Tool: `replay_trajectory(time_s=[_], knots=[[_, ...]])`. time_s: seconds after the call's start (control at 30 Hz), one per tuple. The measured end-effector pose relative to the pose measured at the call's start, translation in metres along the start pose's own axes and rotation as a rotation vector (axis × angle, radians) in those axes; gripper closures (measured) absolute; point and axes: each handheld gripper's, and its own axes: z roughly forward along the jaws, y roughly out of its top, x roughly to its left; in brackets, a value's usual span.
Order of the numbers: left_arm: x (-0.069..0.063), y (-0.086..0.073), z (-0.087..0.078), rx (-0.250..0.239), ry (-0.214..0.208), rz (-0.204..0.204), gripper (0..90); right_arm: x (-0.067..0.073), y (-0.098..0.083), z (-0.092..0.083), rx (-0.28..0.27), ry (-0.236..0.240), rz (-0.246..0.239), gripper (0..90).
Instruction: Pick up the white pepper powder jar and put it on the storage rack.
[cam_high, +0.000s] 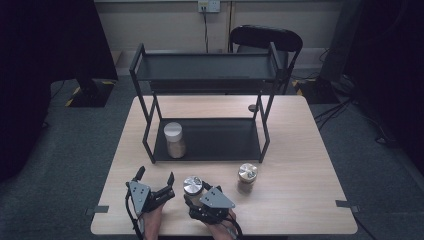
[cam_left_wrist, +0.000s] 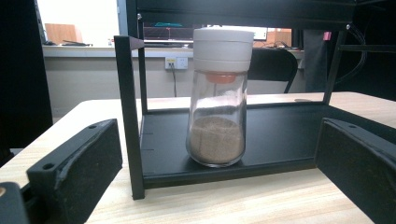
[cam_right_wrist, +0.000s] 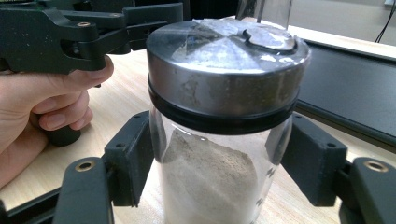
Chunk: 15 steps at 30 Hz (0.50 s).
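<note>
A glass jar with a silver metal lid (cam_right_wrist: 224, 51) and pale powder inside stands on the wooden table near the front edge (cam_high: 192, 185). My right gripper (cam_right_wrist: 219, 163) is shut on its glass body just under the lid, one black pad (cam_right_wrist: 130, 158) against each side. My left gripper (cam_high: 156, 176) rests just left of that jar, jaws wide apart and holding nothing. It faces a white-lidded jar (cam_left_wrist: 217, 121) of brown powder. That jar stands upright at the left of the lower shelf of the black rack (cam_high: 210, 140).
A third jar with a brass-coloured lid (cam_high: 247, 174) stands on the table right of the gripped jar, in front of the rack. The two-tier black rack (cam_high: 205, 67) takes up the table's middle and back. A black chair (cam_high: 265, 37) stands behind the table.
</note>
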Motion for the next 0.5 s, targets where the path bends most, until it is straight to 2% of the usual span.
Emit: replay_trajectory(time_s=[0.5], knots=[[0.0000,-0.0001,-0.0001,-0.001,0.000,0.000,0.2,-0.0008,0.0000,-0.0011,-0.001,0.002,0.011,30.5]])
